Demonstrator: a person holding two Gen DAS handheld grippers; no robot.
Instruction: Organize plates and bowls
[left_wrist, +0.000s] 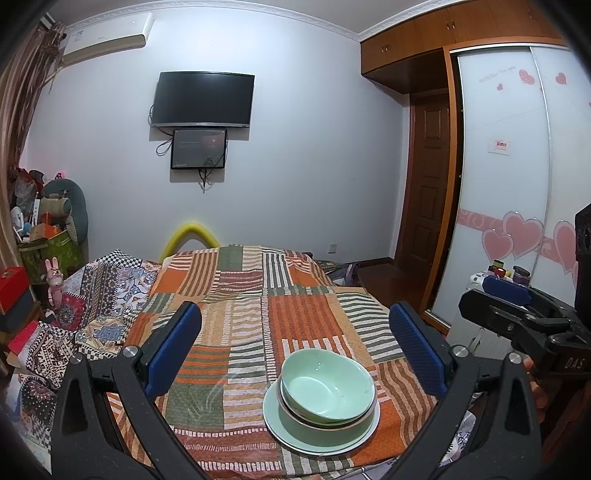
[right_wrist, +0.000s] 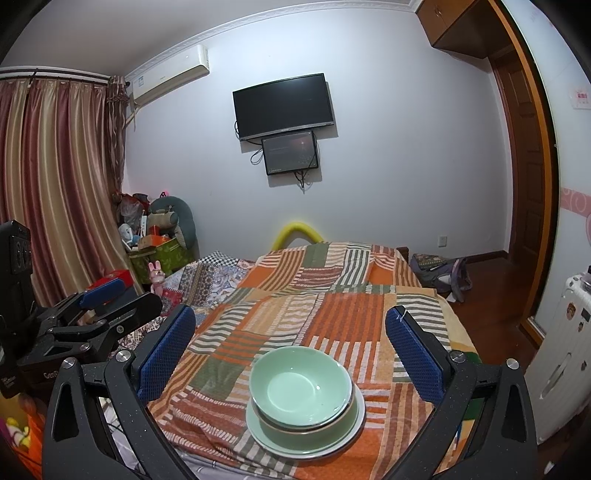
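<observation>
We judge the stacking done or nearly so: both grippers hang above the near edge of the patchwork-covered bed, fingers spread wide, holding nothing. On that edge we count one pale green plate and two green bowls: the lower bowl on it, the top bowl nested inside, slightly tilted. The left gripper and right gripper flank the stack; any next move would call only for levelling the top bowl.

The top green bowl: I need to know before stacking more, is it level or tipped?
Tipped. The top green bowl leans in the bowl beneath it, its rim slanting above the pale green plate.
</observation>
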